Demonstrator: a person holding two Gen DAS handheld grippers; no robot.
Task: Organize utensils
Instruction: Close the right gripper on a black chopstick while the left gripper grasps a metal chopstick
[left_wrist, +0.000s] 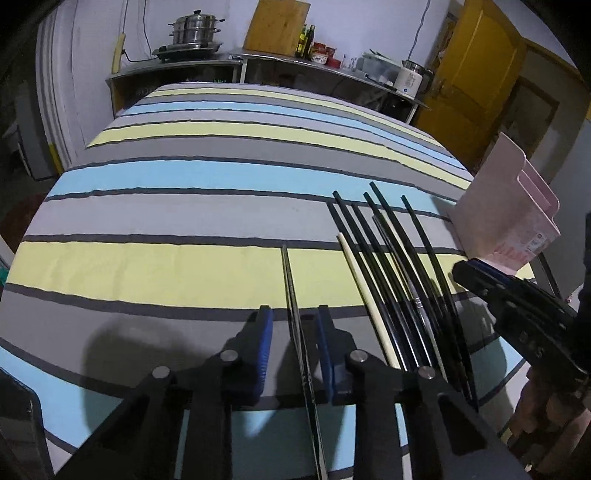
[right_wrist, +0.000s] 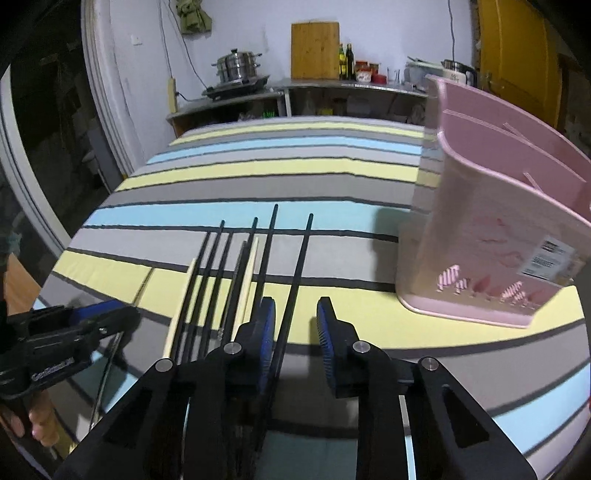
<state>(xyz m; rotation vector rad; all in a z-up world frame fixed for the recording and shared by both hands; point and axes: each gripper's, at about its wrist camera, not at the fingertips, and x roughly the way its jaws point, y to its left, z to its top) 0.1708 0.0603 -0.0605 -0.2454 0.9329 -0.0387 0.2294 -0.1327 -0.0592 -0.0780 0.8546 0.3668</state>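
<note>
Two tools work side by side: our left tool stands open astride a lone dark chopstick, its blue pads not pressing it, and our right tool is likewise open with the rightmost black chopstick lying between its fingers close to the left pad. Between them we see the bundle of black and pale chopsticks resting on the striped surface, while the pink utensil holder stands upright just right of them.
</note>
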